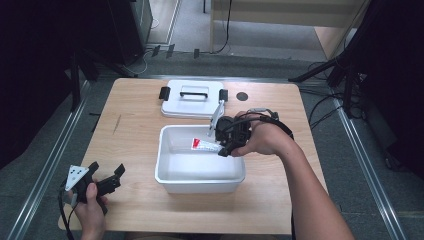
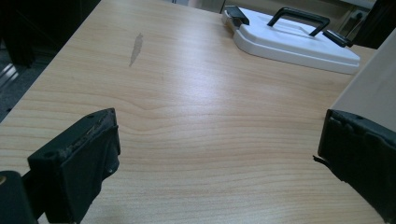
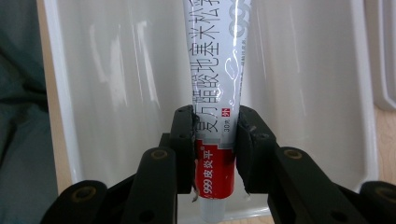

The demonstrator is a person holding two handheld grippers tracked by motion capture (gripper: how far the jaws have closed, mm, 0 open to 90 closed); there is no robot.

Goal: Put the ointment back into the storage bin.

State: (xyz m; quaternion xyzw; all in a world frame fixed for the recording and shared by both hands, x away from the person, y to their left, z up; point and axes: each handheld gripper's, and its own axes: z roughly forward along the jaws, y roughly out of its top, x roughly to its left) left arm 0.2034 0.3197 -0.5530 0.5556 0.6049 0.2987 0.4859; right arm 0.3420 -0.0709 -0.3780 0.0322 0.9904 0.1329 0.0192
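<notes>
Over the white bin (image 1: 165, 172) at mid-desk, toward the near edge, the right tongs (image 1: 220, 150) were held low, clamped on an ointment tube (image 1: 204, 145).

Item: ointment tube (image 3: 215, 84), white with a red band and printed characters. It was gripped crosswise near its capped end, one pad pressed on each flank. The long white body projected beyond the tips, over the bin's far half, toward the bin's left wall. Whether the free end touched the floor of the bin could not be told.

Item: white bin (image 3: 60, 116), open-topped, with nothing else seen inside it. Its lid (image 1: 192, 98), fitted with a black handle and two black clasps, was laid flat just behind it, near the far edge of the desk (image 1: 130, 145).

Item: left tongs (image 1: 107, 175), rested at the near left corner of the desk, wide open with nothing between them. Bare wood was seen ahead of them, and the lid (image 2: 292, 39) farther off.

Handling note, given as a judgement: the step was taken to be the setting of the tube into the bin. It would be done well if the tube were lowered until it lay nearly flat on the floor, kept clear of the walls, and released only then, so that it was not dropped or left propped against a side. The right tongs should be opened fully before being drawn straight back and up.
</notes>
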